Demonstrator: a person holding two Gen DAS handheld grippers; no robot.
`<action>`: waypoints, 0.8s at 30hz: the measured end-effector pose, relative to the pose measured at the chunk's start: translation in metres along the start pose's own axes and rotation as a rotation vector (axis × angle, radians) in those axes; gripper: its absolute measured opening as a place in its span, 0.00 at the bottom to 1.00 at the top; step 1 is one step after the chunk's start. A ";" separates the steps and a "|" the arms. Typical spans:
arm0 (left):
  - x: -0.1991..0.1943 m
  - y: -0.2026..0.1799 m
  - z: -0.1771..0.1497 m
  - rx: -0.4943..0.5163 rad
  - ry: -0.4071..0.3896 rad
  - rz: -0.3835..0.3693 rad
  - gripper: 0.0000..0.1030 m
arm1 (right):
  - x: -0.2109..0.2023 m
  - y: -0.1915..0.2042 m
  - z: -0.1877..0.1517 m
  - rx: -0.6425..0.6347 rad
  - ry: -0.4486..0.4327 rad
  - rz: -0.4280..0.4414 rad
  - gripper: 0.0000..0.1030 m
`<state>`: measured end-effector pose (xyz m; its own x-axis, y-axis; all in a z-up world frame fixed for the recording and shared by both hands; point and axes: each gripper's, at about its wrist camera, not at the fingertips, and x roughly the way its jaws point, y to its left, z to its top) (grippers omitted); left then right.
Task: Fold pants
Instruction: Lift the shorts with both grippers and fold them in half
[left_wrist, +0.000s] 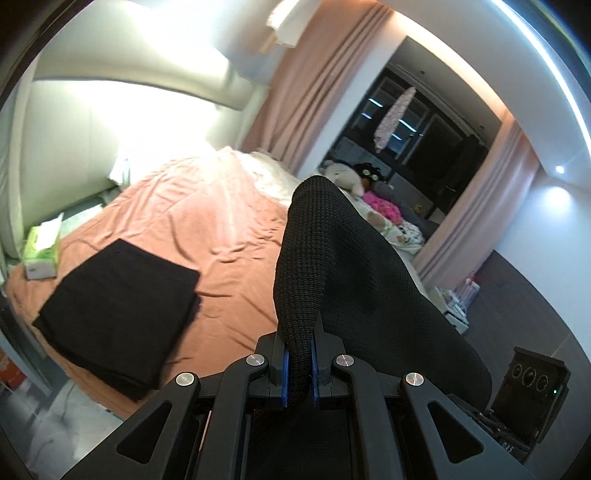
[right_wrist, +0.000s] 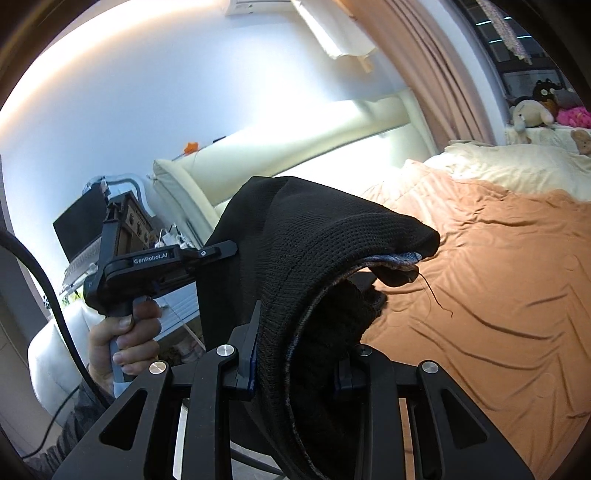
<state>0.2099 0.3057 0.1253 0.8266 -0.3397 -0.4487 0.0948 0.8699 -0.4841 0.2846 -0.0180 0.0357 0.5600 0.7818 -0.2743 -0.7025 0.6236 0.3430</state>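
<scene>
Black knit pants (left_wrist: 332, 266) hang bunched in the air above the bed. My left gripper (left_wrist: 299, 373) is shut on a narrow fold of them, which rises between its blue pads and drapes off to the right. In the right wrist view my right gripper (right_wrist: 295, 369) is shut on a thick bundle of the same pants (right_wrist: 314, 240), waistband lining showing. The left gripper (right_wrist: 229, 249) appears there too, held by a hand (right_wrist: 122, 332), pinching the cloth's left edge. The lower part of the pants is hidden below both views.
An orange bedspread (left_wrist: 221, 229) covers the bed under the grippers. A folded black garment (left_wrist: 118, 314) lies near its corner, beside a green tissue box (left_wrist: 40, 254). Stuffed toys (left_wrist: 343, 177) sit by the window. A black case (left_wrist: 532, 391) stands on the floor.
</scene>
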 end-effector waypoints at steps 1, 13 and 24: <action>-0.001 0.006 0.002 -0.004 -0.005 0.006 0.08 | 0.006 -0.001 0.000 0.001 0.006 0.008 0.24; -0.015 0.085 0.025 -0.022 -0.039 0.058 0.08 | 0.089 -0.002 0.007 -0.026 0.054 0.053 0.24; -0.001 0.172 0.054 -0.046 -0.042 0.094 0.08 | 0.169 0.011 0.013 -0.045 0.094 0.045 0.24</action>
<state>0.2551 0.4748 0.0834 0.8532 -0.2412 -0.4624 -0.0090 0.8797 -0.4755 0.3774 0.1204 0.0047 0.4853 0.8040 -0.3435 -0.7461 0.5857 0.3168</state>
